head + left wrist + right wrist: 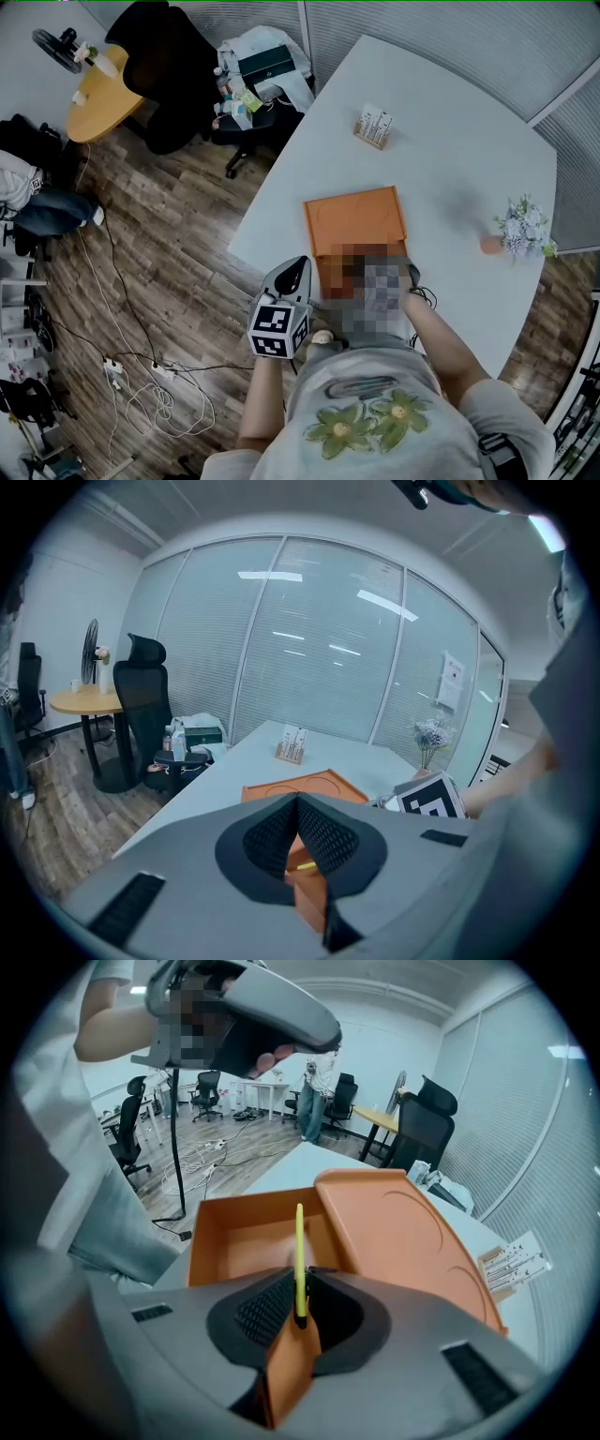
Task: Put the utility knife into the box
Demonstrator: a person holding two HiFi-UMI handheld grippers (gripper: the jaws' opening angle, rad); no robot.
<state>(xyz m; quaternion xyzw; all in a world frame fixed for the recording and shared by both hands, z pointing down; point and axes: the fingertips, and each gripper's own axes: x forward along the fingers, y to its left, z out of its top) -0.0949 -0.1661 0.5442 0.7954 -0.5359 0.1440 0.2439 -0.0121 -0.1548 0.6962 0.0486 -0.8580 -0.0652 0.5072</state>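
Note:
The open orange box (246, 1237) lies on the white table (441, 159), with its lid (403, 1232) folded back flat behind it. My right gripper (300, 1277) is shut on the utility knife (299, 1246). The knife's orange body sits between the jaws, and its thin yellow strip reaches out over the box's hollow. A mosaic patch hides this gripper in the head view. My left gripper (298, 266) hovers at the table's near-left edge beside the box. Its jaws (298, 804) meet at the tips, and a box wall (307, 899) shows just below them. The lid (354, 221) is plain in the head view.
A small wooden stand of cards (373, 126) is at the far side of the table. A pot of pale flowers (518, 230) sits near the right edge. A black office chair (178, 84), a round wooden table (98, 94) and cables (150, 384) occupy the floor to the left.

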